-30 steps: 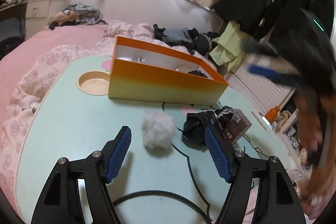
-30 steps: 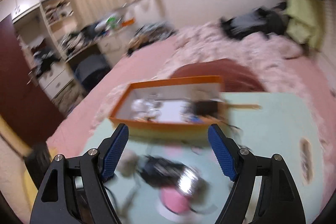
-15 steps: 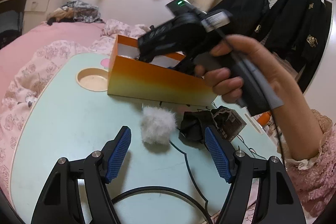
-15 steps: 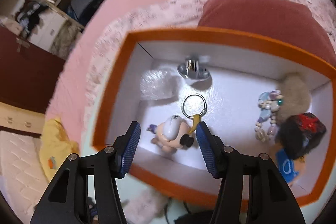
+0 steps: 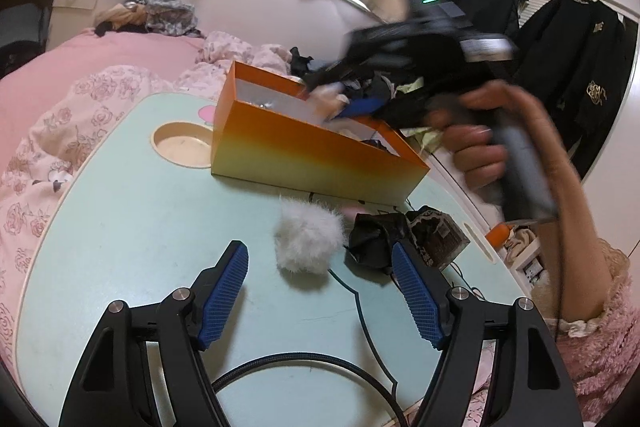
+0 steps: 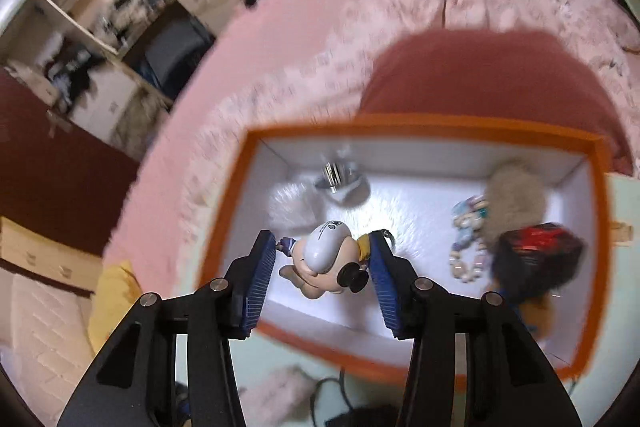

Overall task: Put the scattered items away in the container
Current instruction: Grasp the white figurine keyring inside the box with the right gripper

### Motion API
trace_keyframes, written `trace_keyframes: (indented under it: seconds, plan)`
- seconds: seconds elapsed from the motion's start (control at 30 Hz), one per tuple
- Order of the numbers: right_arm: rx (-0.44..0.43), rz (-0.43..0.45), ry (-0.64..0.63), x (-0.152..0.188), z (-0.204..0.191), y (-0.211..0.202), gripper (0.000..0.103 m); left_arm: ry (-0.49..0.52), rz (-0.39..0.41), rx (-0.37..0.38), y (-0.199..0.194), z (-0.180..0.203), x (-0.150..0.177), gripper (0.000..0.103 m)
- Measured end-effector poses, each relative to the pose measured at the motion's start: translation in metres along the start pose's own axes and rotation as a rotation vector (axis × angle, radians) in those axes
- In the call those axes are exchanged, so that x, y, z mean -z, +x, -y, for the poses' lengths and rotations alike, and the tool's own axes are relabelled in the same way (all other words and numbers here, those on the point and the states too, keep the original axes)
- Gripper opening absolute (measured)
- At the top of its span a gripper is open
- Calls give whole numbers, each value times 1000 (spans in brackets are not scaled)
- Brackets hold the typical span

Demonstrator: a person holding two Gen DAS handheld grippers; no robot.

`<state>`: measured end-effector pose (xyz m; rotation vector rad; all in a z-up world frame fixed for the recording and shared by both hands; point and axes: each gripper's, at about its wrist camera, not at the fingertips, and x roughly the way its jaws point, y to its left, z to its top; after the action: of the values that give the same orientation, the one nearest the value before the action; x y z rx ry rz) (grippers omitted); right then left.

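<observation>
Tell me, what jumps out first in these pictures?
The orange box on the pale green table, with trinkets inside. Over it the right gripper is closing, a small doll figure between its fingers. Nearer, a white fluffy pompom lies before the open left gripper.

I see the box on the table ahead of my left claw, a pompom just before its fingers, a cloth bundle right of that. My right claw hangs over the box, a doll between its closing fingers.
</observation>
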<state>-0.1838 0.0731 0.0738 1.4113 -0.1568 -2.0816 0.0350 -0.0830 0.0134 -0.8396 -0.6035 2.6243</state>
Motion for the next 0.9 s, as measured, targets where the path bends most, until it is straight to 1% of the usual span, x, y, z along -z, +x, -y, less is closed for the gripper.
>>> trace_keyframes:
  seconds: [0.13, 0.2, 0.33, 0.4, 0.47, 0.53, 0.57, 0.63, 0.77, 0.9]
  plan:
    - [-49, 133, -12, 13, -2, -62, 49, 0, -6, -2, 0, -1, 0, 74]
    - [-57, 199, -23, 25, -4, -93, 48, 1, -7, -3, -1, -2, -1, 74]
    - [-24, 294, -38, 52, 5, -126, 49, -1, -13, -7, -1, -4, -1, 74]
    - [34, 322, -34, 70, 15, -136, 49, 1, -17, -10, 0, -4, -1, 74]
    - [128, 329, -34, 88, 27, -136, 49, 5, -22, -13, 1, -4, -1, 74]
    - [235, 307, -36, 108, 37, -128, 49, 10, -25, -14, 2, -2, -2, 74]
    - [264, 291, -33, 114, 43, -121, 49, 13, -27, -15, 2, -1, -2, 74]
    - [285, 247, -18, 129, 55, -106, 49, 24, -31, -19, 3, 1, -1, 74]
    - [292, 182, 2, 147, 65, -81, 49, 40, -36, -26, 4, 5, 0, 74]
    - [261, 149, -2, 159, 63, -62, 49, 46, -37, -28, 4, 7, 1, 74]
